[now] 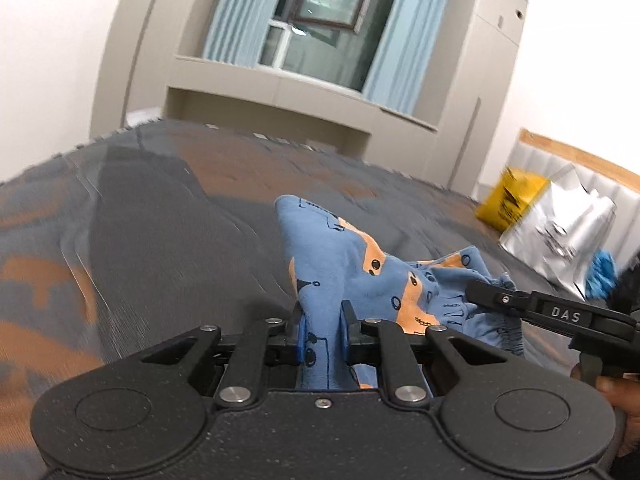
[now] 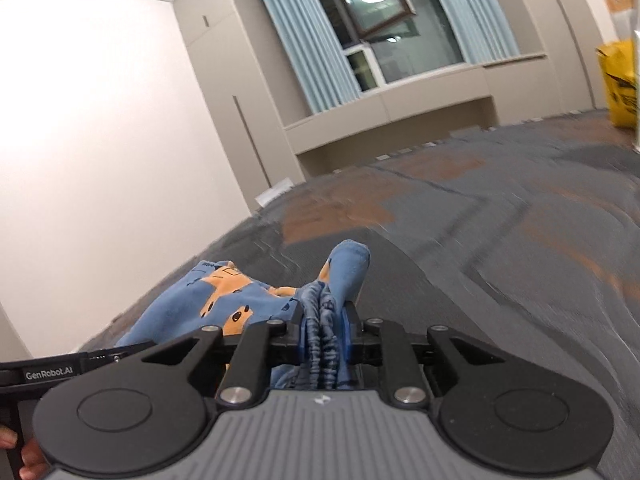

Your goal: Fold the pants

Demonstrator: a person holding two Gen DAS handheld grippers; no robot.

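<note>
Small blue pants [image 1: 352, 264] with orange and black cartoon prints lie bunched on a grey and orange bed cover [image 1: 160, 220]. My left gripper [image 1: 325, 326] is shut on a fold of the blue fabric. My right gripper [image 2: 325, 322] is shut on the gathered elastic waistband [image 2: 324, 344] of the pants [image 2: 224, 300]. In the left wrist view the right gripper [image 1: 486, 290] reaches in from the right and bites the waistband. In the right wrist view the left gripper's body [image 2: 60, 368] shows at the lower left.
A yellow bag [image 1: 508, 200] and a silver foil bag [image 1: 560, 232] stand at the bed's right side by a padded headboard. Beyond the bed are beige cabinets [image 1: 280, 92], a window with blue curtains [image 1: 320, 12] and white walls.
</note>
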